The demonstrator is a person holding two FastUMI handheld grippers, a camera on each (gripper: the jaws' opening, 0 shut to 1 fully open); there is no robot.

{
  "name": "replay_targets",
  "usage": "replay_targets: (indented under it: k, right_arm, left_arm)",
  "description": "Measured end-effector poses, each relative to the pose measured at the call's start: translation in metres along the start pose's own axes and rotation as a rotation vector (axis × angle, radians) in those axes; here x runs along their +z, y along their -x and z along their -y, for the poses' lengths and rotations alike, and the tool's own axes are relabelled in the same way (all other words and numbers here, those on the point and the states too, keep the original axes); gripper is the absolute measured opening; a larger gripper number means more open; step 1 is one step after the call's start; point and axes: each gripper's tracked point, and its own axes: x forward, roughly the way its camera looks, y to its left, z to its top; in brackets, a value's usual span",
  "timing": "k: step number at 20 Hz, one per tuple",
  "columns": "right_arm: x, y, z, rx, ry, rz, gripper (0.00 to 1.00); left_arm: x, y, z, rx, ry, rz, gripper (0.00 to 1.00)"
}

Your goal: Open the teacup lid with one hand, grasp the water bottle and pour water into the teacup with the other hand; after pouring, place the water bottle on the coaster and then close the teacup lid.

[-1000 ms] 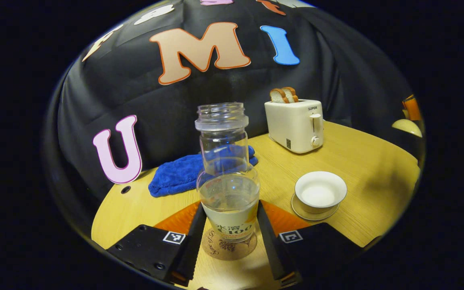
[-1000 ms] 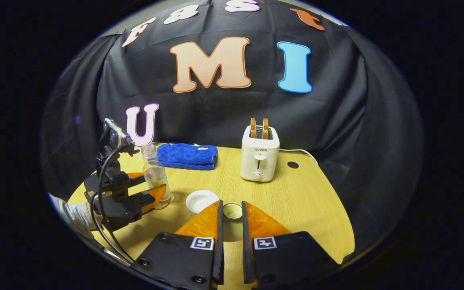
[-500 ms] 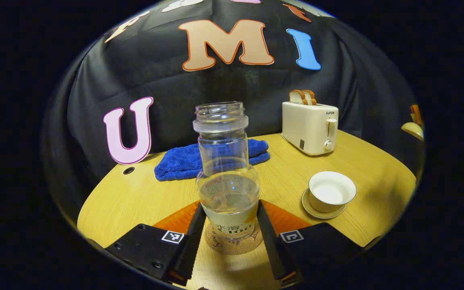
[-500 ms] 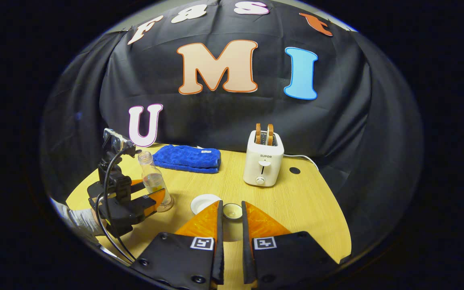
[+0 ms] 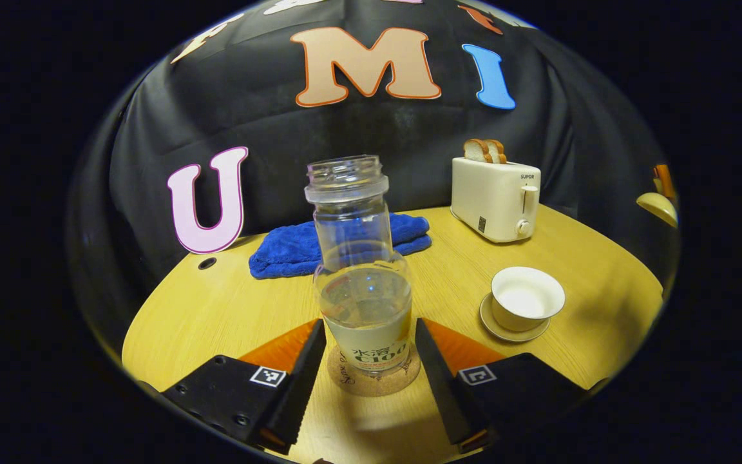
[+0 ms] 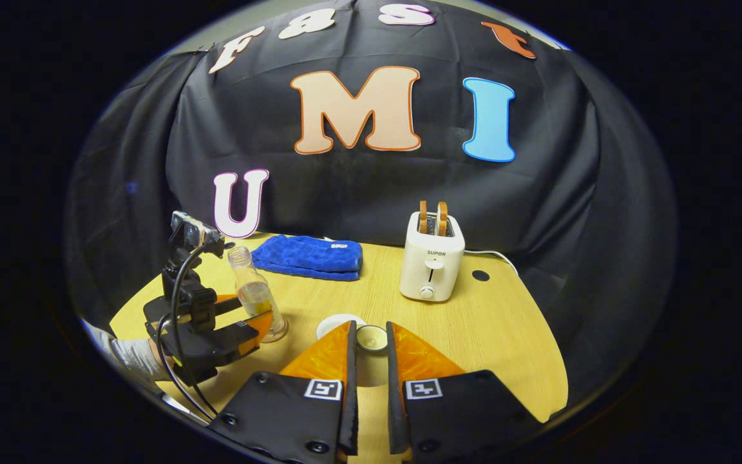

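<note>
Left gripper view is showing the water bottle (image 5: 363, 283) standing on the coaster (image 5: 374, 380), the left hand-held gripper (image 5: 364, 361) spread wide around it. The right hand-held gripper (image 6: 369, 361) is pinching the lid (image 6: 371, 338); closing the teacup (image 5: 527, 298) is remaining.

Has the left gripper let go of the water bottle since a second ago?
Yes. The left gripper's fingers now stand clear of the water bottle, which sits centred on the cork coaster; earlier they pressed its sides.

table (image 5: 216, 316) | wood | on it: coaster (image 5: 345, 384); saucer (image 5: 488, 320); blue towel (image 5: 287, 250); toaster (image 5: 494, 198)
</note>
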Motion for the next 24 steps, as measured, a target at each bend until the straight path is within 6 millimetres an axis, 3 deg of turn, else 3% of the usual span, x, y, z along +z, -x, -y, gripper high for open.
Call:
replay_targets:
  k: [4,12,13,15,24]
  right_arm:
    - [0.001,-0.003,-0.004,0.017,-0.006,0.011,0.22]
    - [-0.002,-0.039,-0.023,0.091,-0.002,0.034,0.22]
    - [-0.002,-0.046,-0.026,0.1,0.001,0.034,0.22]
    - [-0.006,-0.057,-0.031,0.115,0.007,0.031,0.22]
    - [-0.034,-0.107,-0.044,0.14,0.065,-0.001,0.22]
  left_arm:
    - [0.003,0.013,-0.004,0.015,-0.008,0.008,0.98]
    - [0.026,0.08,-0.029,0.079,-0.011,0.085,0.97]
    - [0.028,0.089,-0.033,0.088,0.001,0.092,0.94]
    - [0.034,0.105,-0.042,0.108,0.016,0.103,0.97]
    - [0.052,0.166,-0.09,0.24,0.03,0.152,0.97]
